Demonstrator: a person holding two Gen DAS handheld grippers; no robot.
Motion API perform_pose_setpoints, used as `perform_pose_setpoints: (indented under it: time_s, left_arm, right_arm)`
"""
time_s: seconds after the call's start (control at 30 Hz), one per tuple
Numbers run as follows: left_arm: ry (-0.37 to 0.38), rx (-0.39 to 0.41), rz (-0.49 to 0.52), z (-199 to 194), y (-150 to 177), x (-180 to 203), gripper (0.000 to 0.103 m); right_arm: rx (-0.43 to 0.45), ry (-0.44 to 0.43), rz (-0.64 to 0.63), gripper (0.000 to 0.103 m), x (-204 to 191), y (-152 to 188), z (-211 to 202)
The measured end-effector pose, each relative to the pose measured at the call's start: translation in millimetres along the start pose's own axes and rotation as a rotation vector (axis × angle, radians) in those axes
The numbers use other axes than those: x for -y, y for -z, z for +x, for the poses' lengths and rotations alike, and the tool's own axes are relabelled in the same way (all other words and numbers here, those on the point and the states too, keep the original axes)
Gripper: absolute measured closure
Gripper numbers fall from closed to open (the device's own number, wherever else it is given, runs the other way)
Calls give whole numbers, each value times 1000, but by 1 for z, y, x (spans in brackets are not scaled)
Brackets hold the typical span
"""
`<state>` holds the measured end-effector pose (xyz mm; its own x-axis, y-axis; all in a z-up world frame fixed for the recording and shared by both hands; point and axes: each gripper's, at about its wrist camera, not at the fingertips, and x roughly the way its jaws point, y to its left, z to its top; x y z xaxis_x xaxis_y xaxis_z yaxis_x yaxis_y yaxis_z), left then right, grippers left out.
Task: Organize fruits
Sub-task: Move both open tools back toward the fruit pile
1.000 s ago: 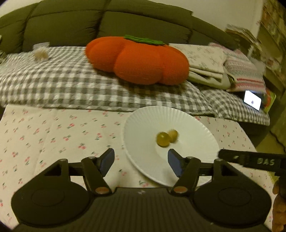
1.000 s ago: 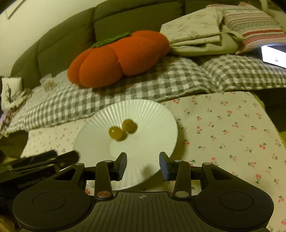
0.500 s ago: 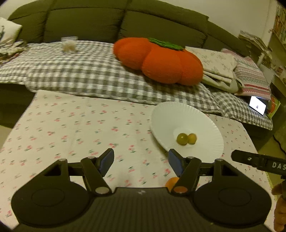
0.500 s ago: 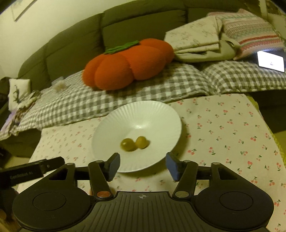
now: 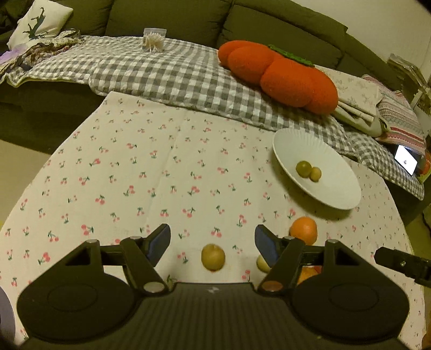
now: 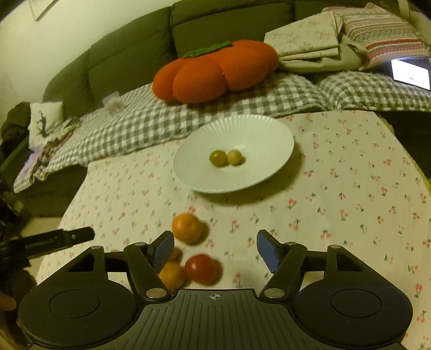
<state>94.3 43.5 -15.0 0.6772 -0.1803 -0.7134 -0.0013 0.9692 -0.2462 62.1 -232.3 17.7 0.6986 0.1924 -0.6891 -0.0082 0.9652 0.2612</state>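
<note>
One red fruit [image 6: 202,268] (right view only), yellow fruit [image 5: 213,257] left view only.

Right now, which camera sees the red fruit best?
The right wrist view. The red fruit lies in the open near the bottom, beside an orange one, a bit blurred. The left wrist view shows only a reddish sliver behind that claw's finger, so I cannot be sure it is the same fruit.

A dark olive sofa [image 5: 269,24] is running along the far side under a pale wall [image 6: 67,35], wearing a grey checked blanket [image 5: 167,72] and carrying an orange pumpkin-shaped cushion [image 6: 215,71], all in dim yellowish light.
</note>
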Motion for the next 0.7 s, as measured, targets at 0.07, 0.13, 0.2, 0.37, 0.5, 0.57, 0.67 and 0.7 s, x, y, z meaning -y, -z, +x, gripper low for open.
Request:
perform_pose_setpoints:
  time_s: [0.07, 0.13, 0.2, 0.37, 0.5, 0.57, 0.67, 0.7]
  left_arm:
    - [-5, -2, 23, 1, 4, 3, 36]
    - [-10, -1, 44, 2, 7, 5, 36]
    - [-16, -3, 58, 2, 9, 5, 37]
    - [-30, -15, 65, 5, 12, 1, 45]
    - [-35, -26, 74, 10, 14, -1, 53]
    - [-35, -31, 78, 12, 14, 0, 56]
    - [-32, -37, 82, 15, 15, 1, 62]
    - [-31, -39, 82, 17, 15, 2, 63]
  right_arm:
    - [3, 7, -31, 34, -5, 3, -1]
    - [5, 11, -55, 34, -8, 6, 0]
    - [3, 8, -76, 34, -10, 9, 6]
    - [-25, 9, -61, 34, -8, 14, 18]
    - [-38, 10, -49, 34, -8, 16, 20]
    - [-60, 2, -26, 34, -7, 16, 24]
    - [-83, -4, -3, 34, -6, 17, 29]
    - [-87, 0, 5, 34, -5, 17, 30]
